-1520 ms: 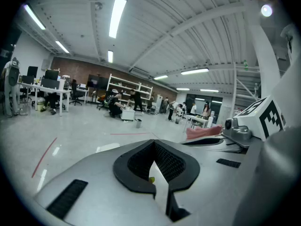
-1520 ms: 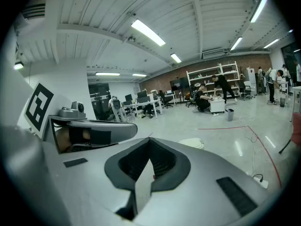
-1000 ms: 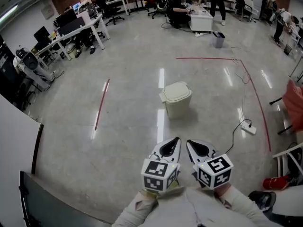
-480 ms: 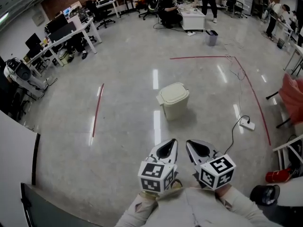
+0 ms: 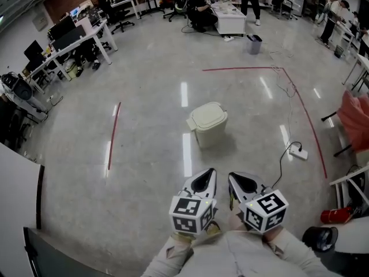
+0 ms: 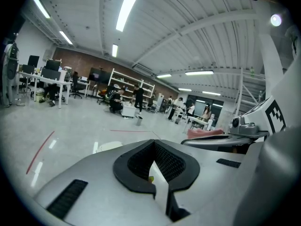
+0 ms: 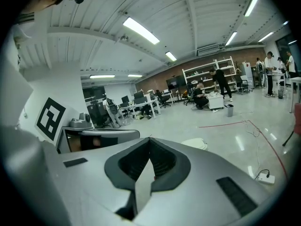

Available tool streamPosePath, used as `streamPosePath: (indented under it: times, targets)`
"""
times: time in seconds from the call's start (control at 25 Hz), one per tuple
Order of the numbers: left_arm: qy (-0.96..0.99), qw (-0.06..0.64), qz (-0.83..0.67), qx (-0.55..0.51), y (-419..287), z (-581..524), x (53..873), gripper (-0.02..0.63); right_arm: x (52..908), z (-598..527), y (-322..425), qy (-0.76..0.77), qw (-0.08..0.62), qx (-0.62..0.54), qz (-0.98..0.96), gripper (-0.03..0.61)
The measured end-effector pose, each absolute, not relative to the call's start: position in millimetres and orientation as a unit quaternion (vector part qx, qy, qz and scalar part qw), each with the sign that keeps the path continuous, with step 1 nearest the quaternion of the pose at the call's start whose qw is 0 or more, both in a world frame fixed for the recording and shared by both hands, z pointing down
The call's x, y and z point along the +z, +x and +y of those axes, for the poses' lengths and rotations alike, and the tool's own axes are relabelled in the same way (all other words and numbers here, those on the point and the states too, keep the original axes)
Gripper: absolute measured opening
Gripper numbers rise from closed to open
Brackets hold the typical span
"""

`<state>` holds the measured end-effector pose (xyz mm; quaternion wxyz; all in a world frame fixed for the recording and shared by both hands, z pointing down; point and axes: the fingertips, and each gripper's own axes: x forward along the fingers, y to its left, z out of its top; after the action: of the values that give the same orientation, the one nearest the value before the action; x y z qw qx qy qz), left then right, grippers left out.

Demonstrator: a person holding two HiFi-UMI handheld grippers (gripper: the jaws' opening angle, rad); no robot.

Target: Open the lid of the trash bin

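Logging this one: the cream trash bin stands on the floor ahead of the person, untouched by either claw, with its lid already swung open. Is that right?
Not quite: the lid is shut, flat on the trash bin, as the head view shows. The rest holds: it stands on the floor ahead, and neither the left claw nor the right claw touches it.

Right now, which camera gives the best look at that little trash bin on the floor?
The head view: it shows the whole trash bin standing on the floor, lid shut. Each gripper view catches only a pale sliver of that lid beyond its own jaws.
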<state>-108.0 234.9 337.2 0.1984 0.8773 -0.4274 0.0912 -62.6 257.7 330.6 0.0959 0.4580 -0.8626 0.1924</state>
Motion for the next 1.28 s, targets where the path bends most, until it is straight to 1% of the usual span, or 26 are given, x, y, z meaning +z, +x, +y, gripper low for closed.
streamPosePath:
  times: [0.44, 0.92, 1.28]
  targets:
    - [0.874, 0.2, -0.431, 0.097, -81.2, 161.5, 335.5, 0.002, 324.2, 173.9, -37.8, 0.45, 0.096, 0.189, -0.867, -0.002]
    - [0.86, 0.206, -0.456, 0.099, -28.5, 65.9, 332.4, 0.002, 319.1, 73.7, 20.3, 0.432, 0.101, 0.19, -0.876, -0.002]
    - [0.851, 0.195, -0.477, 0.099, 10.5, 8.6, 331.9, 0.002, 324.2, 13.6, 58.5, 0.411, 0.101, 0.189, -0.886, -0.002]
